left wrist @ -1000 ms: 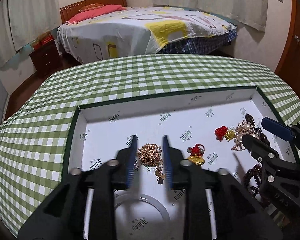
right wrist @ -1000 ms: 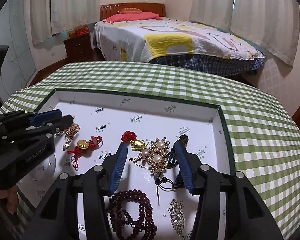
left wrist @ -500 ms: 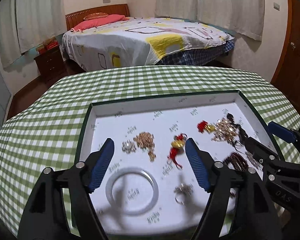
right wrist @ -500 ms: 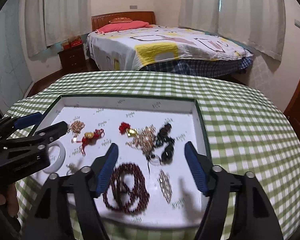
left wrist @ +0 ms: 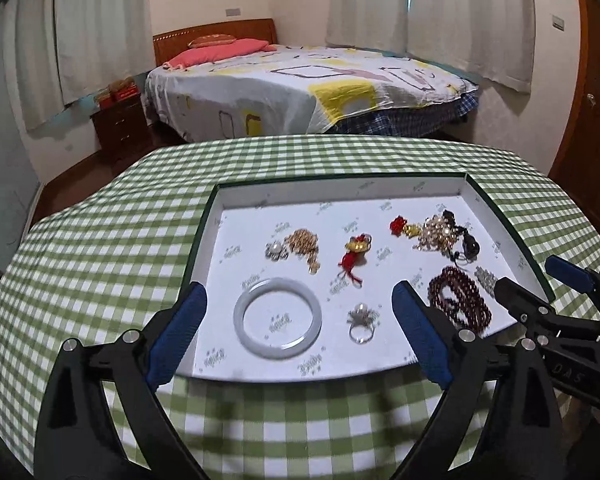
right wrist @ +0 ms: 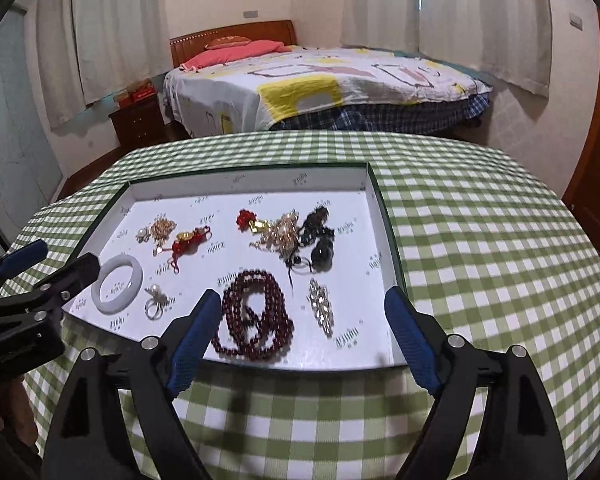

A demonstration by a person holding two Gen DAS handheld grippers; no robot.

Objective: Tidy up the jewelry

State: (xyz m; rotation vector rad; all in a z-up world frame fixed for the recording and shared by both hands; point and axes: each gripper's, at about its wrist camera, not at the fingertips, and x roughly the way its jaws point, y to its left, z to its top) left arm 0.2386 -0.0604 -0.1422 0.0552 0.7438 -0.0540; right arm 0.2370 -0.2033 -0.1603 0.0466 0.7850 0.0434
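While spread flat, jewelry [right wrist: 256, 316], white tray [right wrist: 364, 184]

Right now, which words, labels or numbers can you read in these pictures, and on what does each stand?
"DAS": on the black body of the right tongs, seen from the left wrist.
Repeated dark logo prints on the white tray: too small and blurred to read.

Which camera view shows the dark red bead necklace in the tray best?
The right wrist view: the dark red bead necklace lies whole and near the middle of the frame. In the left wrist view it sits at the right edge, partly hidden behind the left hand-held gripper's finger.
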